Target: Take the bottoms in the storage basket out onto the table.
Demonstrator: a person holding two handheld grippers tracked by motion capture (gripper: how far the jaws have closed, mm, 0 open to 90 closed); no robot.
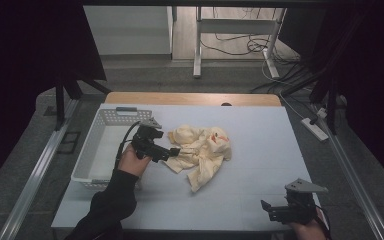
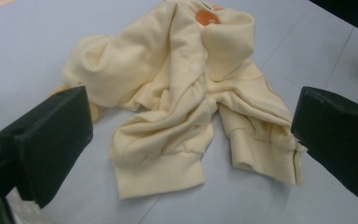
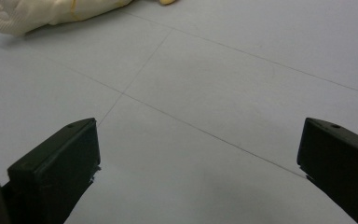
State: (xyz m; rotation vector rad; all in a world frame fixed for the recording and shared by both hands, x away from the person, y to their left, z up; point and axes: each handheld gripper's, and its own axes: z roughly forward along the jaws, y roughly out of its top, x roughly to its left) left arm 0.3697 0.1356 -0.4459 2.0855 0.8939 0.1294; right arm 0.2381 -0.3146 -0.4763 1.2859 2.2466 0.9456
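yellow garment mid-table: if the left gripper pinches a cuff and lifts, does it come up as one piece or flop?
Probably flops: the garment lies crumpled in soft folds, so the rest should hang and drag. Likely light, being thin knit. The ribbed cuff looks thicker, so the left gripper, jaws wide open, may hold it without slipping.

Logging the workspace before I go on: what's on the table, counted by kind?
Cream garment, crumpled mid-table: 1
White basket, at the table's left edge: 1
Hand-held tools, left tool and right tool, both open: 2
Total: 4
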